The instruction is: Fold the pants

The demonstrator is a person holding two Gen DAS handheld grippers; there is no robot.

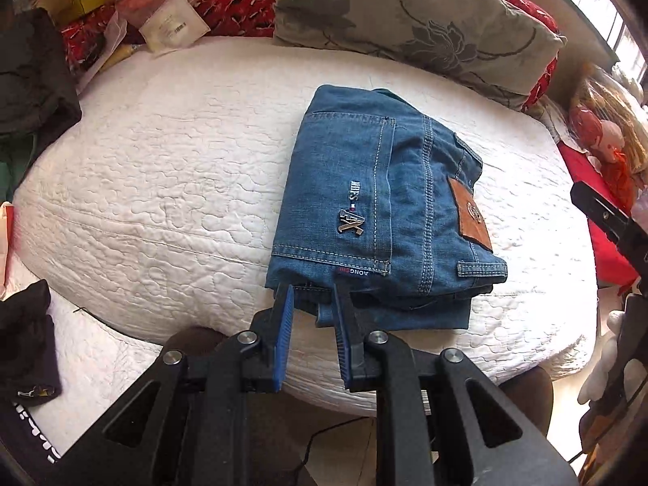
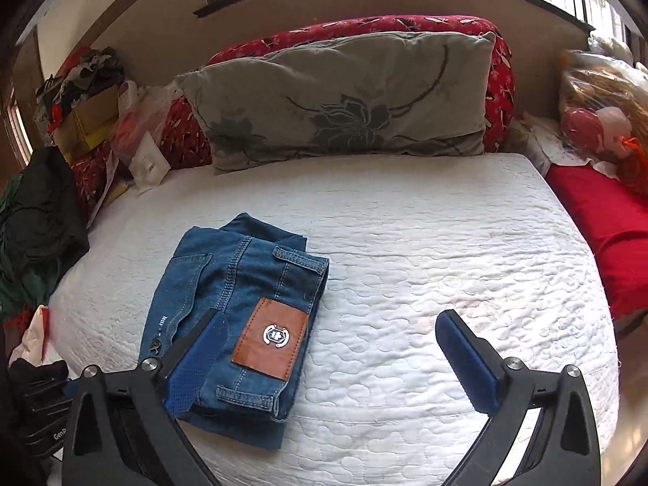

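Pants (image 1: 389,210) lie folded, near edge between left gripper (image 1: 312,303) fingers.

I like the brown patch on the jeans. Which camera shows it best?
The right wrist view: the patch faces the camera, emblem clear. In the left wrist view the patch sits sideways and skewed.

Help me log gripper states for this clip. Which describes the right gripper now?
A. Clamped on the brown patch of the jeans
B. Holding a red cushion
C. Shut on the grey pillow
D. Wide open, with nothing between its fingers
D: in the right wrist view the right gripper has its blue fingers spread far apart above the white mattress, and the folded jeans lie flat beneath the left finger, ungripped.
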